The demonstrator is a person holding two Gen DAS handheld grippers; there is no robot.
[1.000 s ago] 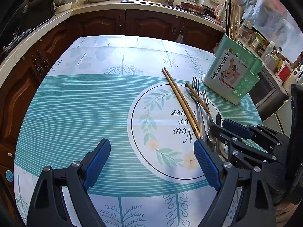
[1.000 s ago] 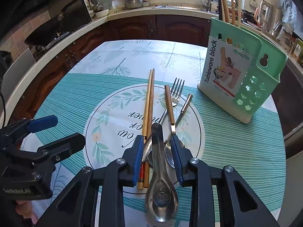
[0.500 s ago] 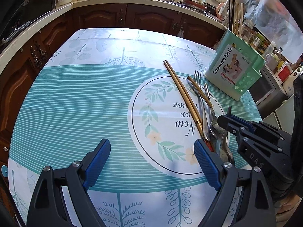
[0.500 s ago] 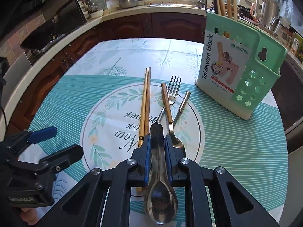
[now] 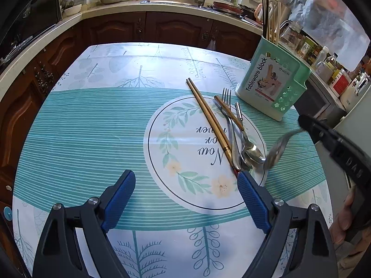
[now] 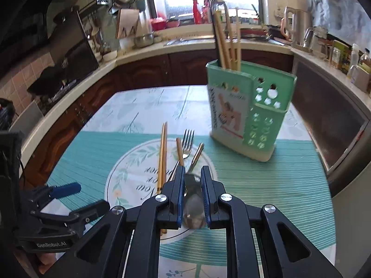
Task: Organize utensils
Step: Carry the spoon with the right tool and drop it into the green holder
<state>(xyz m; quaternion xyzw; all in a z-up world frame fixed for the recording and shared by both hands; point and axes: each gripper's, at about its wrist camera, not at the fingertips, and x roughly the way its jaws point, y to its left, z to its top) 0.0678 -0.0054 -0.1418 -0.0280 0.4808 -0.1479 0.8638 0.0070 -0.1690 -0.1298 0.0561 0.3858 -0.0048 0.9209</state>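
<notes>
My right gripper [image 6: 192, 171] is shut on a steel spoon [image 6: 193, 203], whose bowl points back toward the camera. In the left wrist view that spoon [image 5: 276, 149] hangs blurred above the table, off the right gripper [image 5: 308, 122]. On the round print lie a pair of gold chopsticks [image 5: 208, 120], a fork [image 5: 229, 115] and two more spoons [image 5: 252, 155], close together. A mint-green tableware block [image 6: 250, 115] stands upright at the table's far right with chopsticks in it. My left gripper [image 5: 185, 176] hovers open and empty over the near part of the print.
A teal leaf-print cloth [image 5: 92, 134] covers the table. Dark wooden cabinets [image 5: 176, 30] and a counter wrap around behind it. Jars and bottles [image 5: 324, 64] crowd the counter on the right. A person's hand [image 5: 345, 217] holds the right gripper.
The right gripper's jaws closed on the steel spoon, then raised it off the table, up and toward the right. The left gripper stayed open in about the same place.
</notes>
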